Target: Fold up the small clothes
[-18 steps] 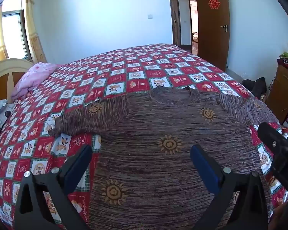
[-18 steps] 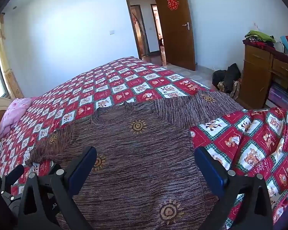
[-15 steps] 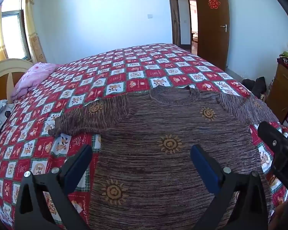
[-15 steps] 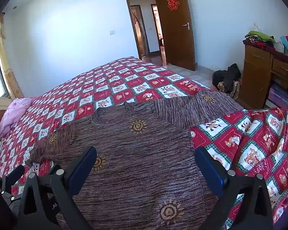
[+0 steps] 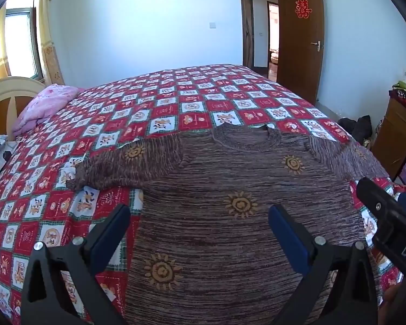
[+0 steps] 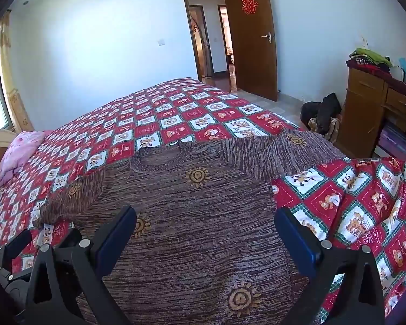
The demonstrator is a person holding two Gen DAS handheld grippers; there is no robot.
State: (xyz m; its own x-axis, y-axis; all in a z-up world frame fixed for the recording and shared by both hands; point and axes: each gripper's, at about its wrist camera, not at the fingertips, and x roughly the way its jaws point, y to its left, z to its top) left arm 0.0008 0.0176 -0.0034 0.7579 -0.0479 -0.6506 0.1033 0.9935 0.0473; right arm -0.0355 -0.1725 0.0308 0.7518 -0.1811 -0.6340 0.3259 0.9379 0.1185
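Note:
A brown knit sweater (image 5: 230, 216) with gold sun motifs lies flat on the bed, front up, collar away from me, both sleeves spread out. It also shows in the right wrist view (image 6: 197, 216). My left gripper (image 5: 199, 234) is open and empty, hovering over the sweater's lower left part. My right gripper (image 6: 205, 238) is open and empty over the sweater's lower right part. The right gripper shows at the right edge of the left wrist view (image 5: 387, 216).
The bed has a red and white checked quilt (image 5: 176, 103). A pink pillow (image 5: 43, 105) lies at the headboard, left. A wooden dresser (image 6: 376, 108) with piled clothes stands right, dark bags (image 6: 322, 116) on the floor beside it. The brown door (image 6: 251, 43) stands open.

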